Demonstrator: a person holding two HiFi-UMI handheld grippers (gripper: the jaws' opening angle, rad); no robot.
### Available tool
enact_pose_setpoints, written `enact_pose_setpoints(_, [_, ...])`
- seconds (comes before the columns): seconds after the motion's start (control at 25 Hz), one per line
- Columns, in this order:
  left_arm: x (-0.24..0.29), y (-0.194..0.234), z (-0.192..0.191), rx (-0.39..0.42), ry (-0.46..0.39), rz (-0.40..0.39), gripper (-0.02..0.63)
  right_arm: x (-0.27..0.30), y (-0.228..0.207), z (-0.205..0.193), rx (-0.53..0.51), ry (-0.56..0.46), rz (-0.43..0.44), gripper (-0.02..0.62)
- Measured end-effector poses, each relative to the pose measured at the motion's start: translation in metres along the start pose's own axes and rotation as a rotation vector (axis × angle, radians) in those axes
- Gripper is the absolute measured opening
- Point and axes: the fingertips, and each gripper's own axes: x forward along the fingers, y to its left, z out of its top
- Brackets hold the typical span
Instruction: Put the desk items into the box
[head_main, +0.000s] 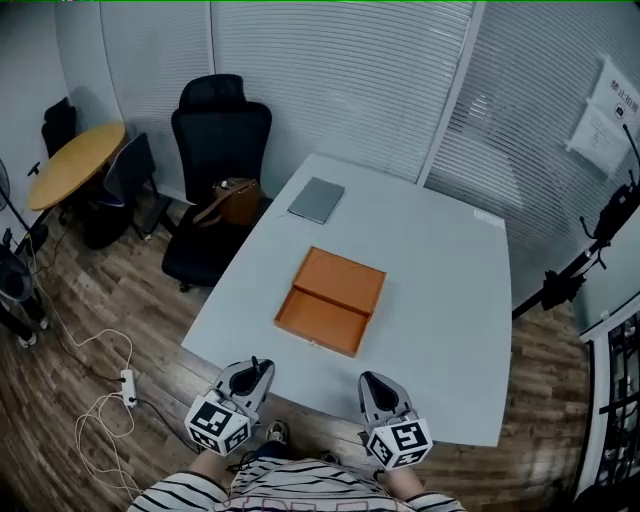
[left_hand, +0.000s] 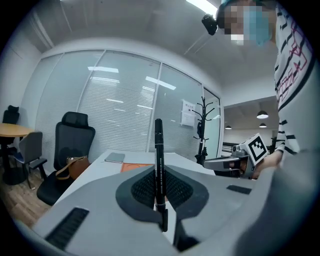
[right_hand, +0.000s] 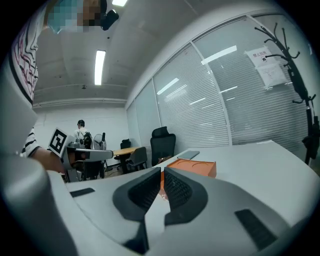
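Observation:
An open, empty orange box (head_main: 331, 300) lies in the middle of the white table (head_main: 440, 330). A grey notebook (head_main: 316, 199) rests at the table's far edge. My left gripper (head_main: 256, 372) hovers at the near edge, shut on a black pen (left_hand: 158, 150) that stands upright between its pads. My right gripper (head_main: 373, 386) is beside it over the near edge, shut with nothing held. In the left gripper view the box (left_hand: 136, 167) and notebook (left_hand: 115, 157) lie beyond the gripper (left_hand: 159, 181). The box (right_hand: 192, 166) also shows past my right gripper (right_hand: 161, 183).
A black office chair (head_main: 220, 140) with a brown bag (head_main: 232, 201) on it stands at the table's far left corner. A round wooden table (head_main: 75, 160) is further left. A power strip with cable (head_main: 128, 386) lies on the floor. A black stand (head_main: 580, 262) rises at the right.

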Motion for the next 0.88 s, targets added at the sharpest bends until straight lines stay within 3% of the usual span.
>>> enact_pose_setpoints(0.32, [0.043, 0.044, 0.008, 0.066, 0.045, -0.205, 0.023, 0.027, 0.003, 0.003, 0.041, -0.030, -0.193, 0.026])
enact_pose_setpoints(0.6, [0.081, 0.044, 0.004, 0.122, 0.084, -0.386, 0.023, 0.022, -0.001, -0.002, 0.082, -0.064, -0.362, 0.026])
enact_pose_setpoints(0.88, [0.120, 0.034, -0.008, 0.204, 0.122, -0.484, 0.023, 0.008, -0.006, -0.013, 0.102, -0.065, -0.447, 0.026])
